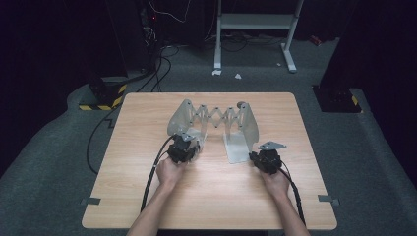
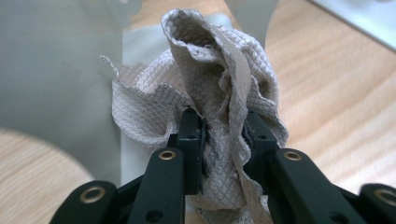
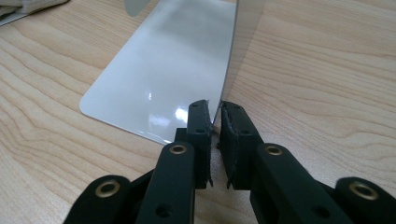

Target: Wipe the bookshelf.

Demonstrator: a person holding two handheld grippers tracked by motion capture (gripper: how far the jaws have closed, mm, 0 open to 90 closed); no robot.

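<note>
pale wood-grain table (image 1: 211, 196) is carrying a metal rack (image 1: 216, 118): 2 grey plates joined by a scissor lattice, its long axis running left to right. left gripper (image 2: 219, 122) is clamping a crumpled, quilted grey cloth (image 2: 210, 84) against the left plate. right gripper (image 3: 215, 108) is pinching the right plate's thin upright edge.

my cloth (image 2: 219, 93): grey-beige, diamond-quilted weave, frayed edges, bunched into upright crumpled wad, pinched at base, right against left end plate of rack. my rack (image 1: 216, 118): expandable metal bookend, two pale grey upright end plates with rounded tops, joined by scissor lattice, stretched across middle of table. right plate's (image 3: 243, 56) thin edge upright, flat shiny foot (image 3: 163, 79) lying on wood.
</note>
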